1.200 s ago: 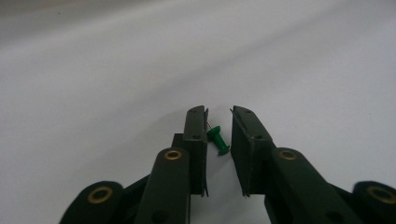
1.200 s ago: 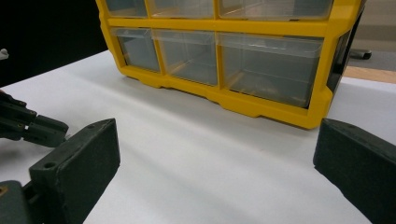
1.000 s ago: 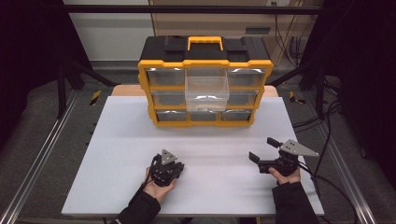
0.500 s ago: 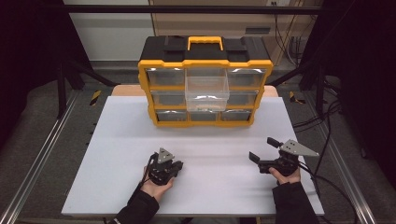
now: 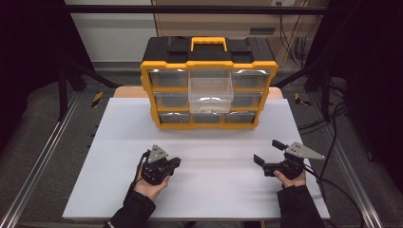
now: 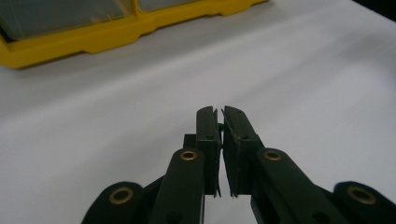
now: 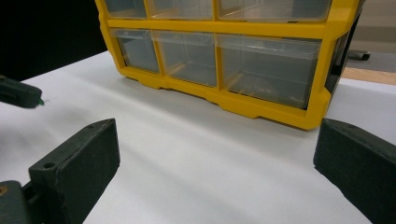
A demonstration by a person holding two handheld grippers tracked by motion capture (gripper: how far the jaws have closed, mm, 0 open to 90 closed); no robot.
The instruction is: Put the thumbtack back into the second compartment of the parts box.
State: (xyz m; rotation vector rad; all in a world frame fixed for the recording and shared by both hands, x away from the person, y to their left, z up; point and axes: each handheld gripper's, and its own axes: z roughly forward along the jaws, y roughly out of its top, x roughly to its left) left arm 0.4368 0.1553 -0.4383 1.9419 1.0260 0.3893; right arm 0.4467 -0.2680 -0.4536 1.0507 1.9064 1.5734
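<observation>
My left gripper [image 5: 174, 163] rests on the white table's near left part, held in a hand. In the left gripper view its jaws [image 6: 221, 113] are pressed nearly together, with a tiny green thing [image 6: 220, 126] pinched between the pads; I cannot tell what it is. My right gripper [image 5: 267, 152] lies at the near right, wide open and holding nothing, its jaws [image 7: 217, 140] pointing at the organizer. A yellow and black drawer organizer [image 5: 209, 61] with clear drawers stands at the back centre. Its top middle drawer [image 5: 210, 90] is pulled out.
The white table [image 5: 204, 142] stretches bare between the grippers and the organizer. In the right gripper view, the left gripper's tip [image 7: 21, 93] shows at the far left and the organizer's lower drawers [image 7: 261, 67] are shut. Cables [image 5: 328, 128] trail off the right edge.
</observation>
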